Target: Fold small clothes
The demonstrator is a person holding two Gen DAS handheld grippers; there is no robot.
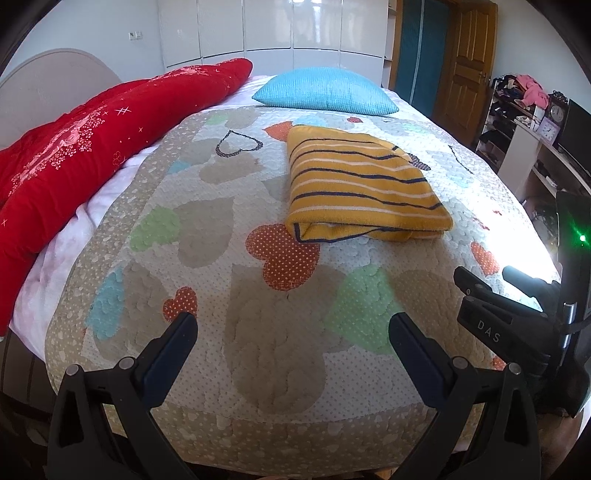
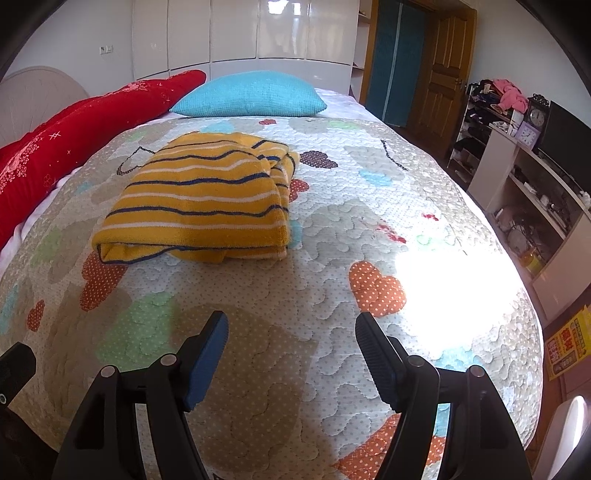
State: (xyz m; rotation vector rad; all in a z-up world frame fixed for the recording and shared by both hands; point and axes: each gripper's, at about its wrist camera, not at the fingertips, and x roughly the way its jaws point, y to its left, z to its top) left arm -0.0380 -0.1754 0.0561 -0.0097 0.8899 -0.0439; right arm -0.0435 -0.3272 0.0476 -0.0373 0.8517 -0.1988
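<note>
A small yellow garment with white and navy stripes (image 1: 364, 186) lies folded into a flat rectangle on the heart-patterned quilt (image 1: 236, 295); it also shows in the right wrist view (image 2: 201, 201). My left gripper (image 1: 293, 328) is open and empty, above the quilt's near edge, well short of the garment. My right gripper (image 2: 291, 328) is open and empty, also near the quilt's front, to the right of the garment. The right gripper also shows at the right edge of the left wrist view (image 1: 491, 280).
A red duvet (image 1: 85, 147) lies along the bed's left side and a blue pillow (image 1: 325, 92) at the far end. Shelves and a desk with clocks (image 2: 532, 125) stand to the right. White wardrobes (image 2: 243, 33) and a wooden door (image 2: 443, 70) are behind.
</note>
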